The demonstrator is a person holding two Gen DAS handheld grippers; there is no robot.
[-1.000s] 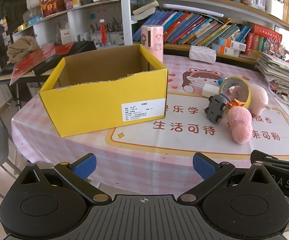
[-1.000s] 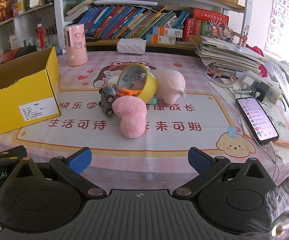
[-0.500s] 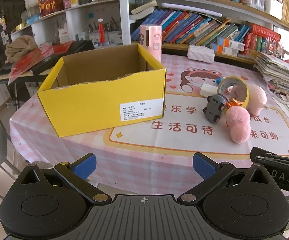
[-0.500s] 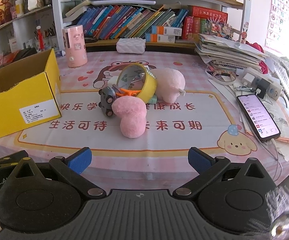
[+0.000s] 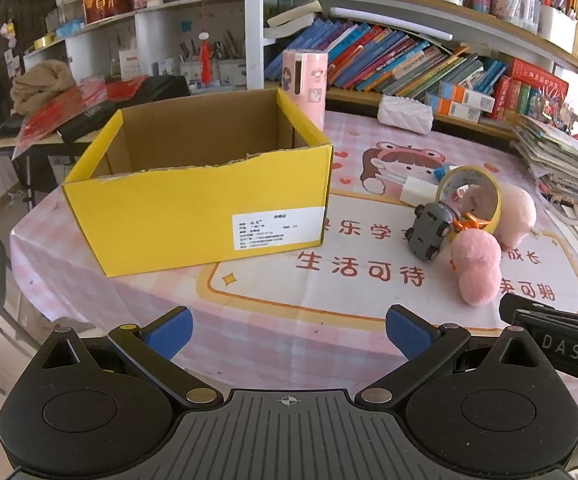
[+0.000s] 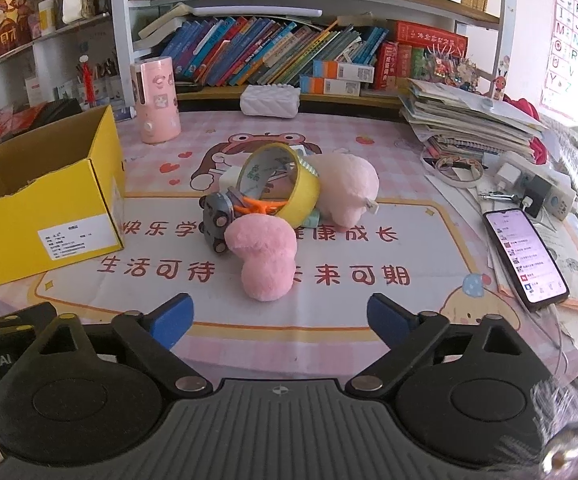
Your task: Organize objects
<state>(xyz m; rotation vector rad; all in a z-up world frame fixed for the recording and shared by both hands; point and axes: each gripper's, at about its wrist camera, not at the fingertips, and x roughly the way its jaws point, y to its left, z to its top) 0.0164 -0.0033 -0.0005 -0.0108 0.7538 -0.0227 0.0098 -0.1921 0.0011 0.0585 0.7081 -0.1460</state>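
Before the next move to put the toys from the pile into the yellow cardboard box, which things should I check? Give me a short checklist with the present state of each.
1. Yellow cardboard box open on top, inside looks bare as far as seen: ok.
2. Left gripper open, nothing between the pads: ok.
3. Right gripper holds nothing; its jaws are closing on air: not ok for a grasp, reopen.
4. Fluffy pink plush toy at the near edge of the pile, free on top: ok.
5. Yellow tape roll leans on the pile and may roll if the pile is disturbed: not ok.
6. Black smartphone lies apart from the pile: ok.
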